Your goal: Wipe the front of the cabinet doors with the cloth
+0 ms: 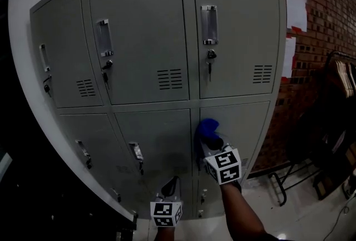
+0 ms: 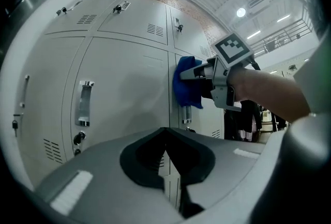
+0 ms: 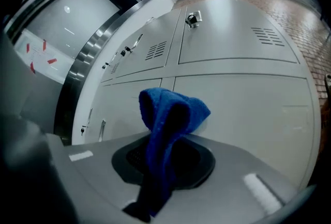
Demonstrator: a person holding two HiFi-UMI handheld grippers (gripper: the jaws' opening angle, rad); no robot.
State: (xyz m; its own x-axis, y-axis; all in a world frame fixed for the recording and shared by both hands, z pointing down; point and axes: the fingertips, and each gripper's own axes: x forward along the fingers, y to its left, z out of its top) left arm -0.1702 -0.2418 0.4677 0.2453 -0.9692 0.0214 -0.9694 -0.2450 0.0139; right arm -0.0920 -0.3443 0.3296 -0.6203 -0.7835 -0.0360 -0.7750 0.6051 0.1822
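Six-door grey locker cabinet [image 1: 139, 39], three doors over three. Right claw [image 1: 210, 137] is clamped on the blue cloth [image 1: 207, 128]. In the right gripper view the cloth [image 3: 170, 114] comes up from between the jaws of the right claw [image 3: 160, 161] and folds over into a wad at the tip, so its long axis runs along the claw's own, straight at the door. The wad sits at the upper left corner of the lower right door [image 1: 245, 123], just beside the seam to the lower middle door [image 1: 156, 134]. From the left gripper view the cloth [image 2: 186, 88] looks to be touching the door face there. Left claw [image 1: 171, 185] hangs lower, in front of the lower middle door and well apart from the cloth. Its jaws are all but together, only a sliver of cabinet showing between them, and there is nothing in the left claw [image 2: 168, 158]. Judgement: wiping is under way on the lower right door, done by the right hand alone. Key relation: from the cloth, the unwiped run of this door lies to the right and downward, while the upper doors lie above it. The next stroke likely calls for a sideways sweep, keeping the wad pressed flat-on. Risk: the wad is small and bunched, so it could snag on the door's latch handle [image 1: 203, 196] lower down.
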